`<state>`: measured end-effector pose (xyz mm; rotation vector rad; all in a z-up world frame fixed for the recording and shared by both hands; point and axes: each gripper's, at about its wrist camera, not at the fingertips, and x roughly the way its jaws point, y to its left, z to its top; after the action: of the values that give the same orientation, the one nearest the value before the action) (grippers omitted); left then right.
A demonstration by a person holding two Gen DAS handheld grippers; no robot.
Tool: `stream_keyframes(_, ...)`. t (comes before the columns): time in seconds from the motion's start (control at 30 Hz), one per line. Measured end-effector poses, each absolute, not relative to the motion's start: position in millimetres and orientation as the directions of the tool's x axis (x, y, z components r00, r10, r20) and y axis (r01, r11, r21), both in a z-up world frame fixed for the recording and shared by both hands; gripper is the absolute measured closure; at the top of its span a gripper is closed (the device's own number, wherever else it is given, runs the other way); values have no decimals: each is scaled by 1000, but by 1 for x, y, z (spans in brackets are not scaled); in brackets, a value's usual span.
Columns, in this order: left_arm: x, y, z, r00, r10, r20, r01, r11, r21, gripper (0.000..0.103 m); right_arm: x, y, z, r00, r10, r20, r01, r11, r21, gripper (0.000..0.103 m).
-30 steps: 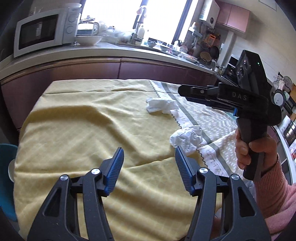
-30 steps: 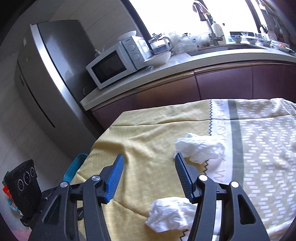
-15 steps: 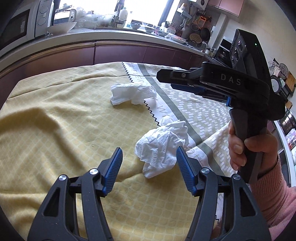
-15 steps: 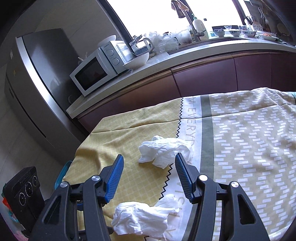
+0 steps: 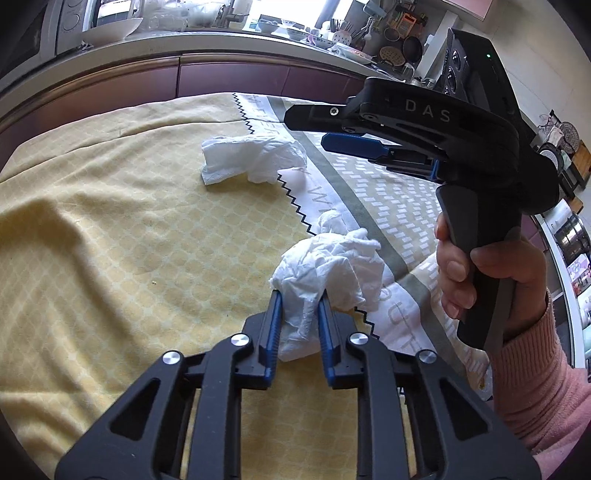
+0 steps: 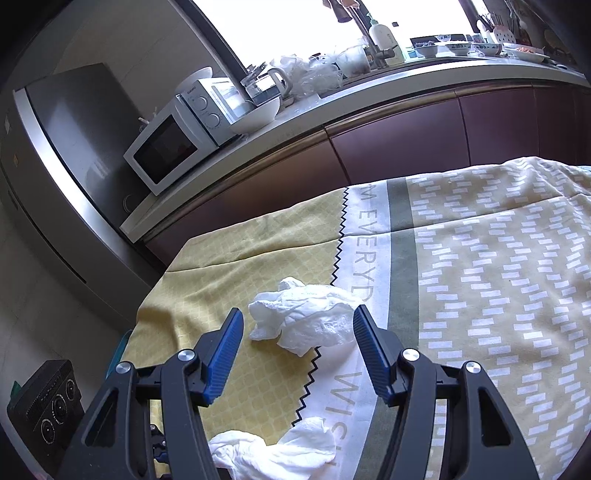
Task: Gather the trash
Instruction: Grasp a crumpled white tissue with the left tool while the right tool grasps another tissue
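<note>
L wrist view: left gripper (image 5: pixel 300 295) sits at 6 o'clock, its jaws have just been closing and the blue pads now pinch the near tail of a crumpled white tissue (image 5: pixel 327 275). Tissue lies on the tablecloth (image 5: pixel 110 229) just right of centre, at the zigzag seam where yellow meets the white lettered band. A second tissue (image 5: pixel 251 158) lies flatter at 12 o'clock, well apart from the first, also by the seam. At 2 o'clock the right gripper (image 5: pixel 343 129) is seen side-on, pointing left, above the cloth near that second tissue; from here can't tell how wide it stands. A hand (image 5: pixel 487 273) w/ pink sleeve (image 5: pixel 543 387) holds its handle at 3–4 o'clock. Counter w/ a white bowl (image 5: pixel 110 31) at 11 o'clock.

R wrist view: right gripper (image 6: pixel 297 325) at 6 o'clock, jaws spread wide, have just been opening a bit; the second tissue (image 6: pixel 306 317) lies on the cloth between the pads, which don't seem to press it. The first tissue (image 6: pixel 277 454) shows at the bottom edge, 6 o'clock, partly hidden by the gripper frame. Tablecloth (image 6: pixel 480 277) fills 3–5 o'clock. Microwave (image 6: pixel 170 147) at 10 o'clock on the counter, bowl (image 6: pixel 255 114) beside it, fridge (image 6: pixel 62 147) at 9 o'clock. A black box w/ round lenses (image 6: pixel 48 398) at 8 o'clock.
</note>
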<state>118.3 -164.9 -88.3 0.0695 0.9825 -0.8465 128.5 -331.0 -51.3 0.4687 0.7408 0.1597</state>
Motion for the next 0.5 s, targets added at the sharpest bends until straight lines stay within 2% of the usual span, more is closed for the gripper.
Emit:
stream_keyframes(0.13, 116, -162, -87, 274, -604, -748, 653, 688, -316, 93, 130, -333, -53, 731, 300, -613, 28, 884, 466, 43)
stream_keyframes(0.37, 113, -146, -75, 312, -612, -727, 636, 703, -319, 94, 140, -328, -56, 722, 278, -634, 34, 900, 434, 43)
stream_keyframes(0.5, 114, -130, -70, 340, -606, -719, 613, 723, -319, 94, 149, -323, -63, 698, 270, -664, 49, 906, 420, 37)
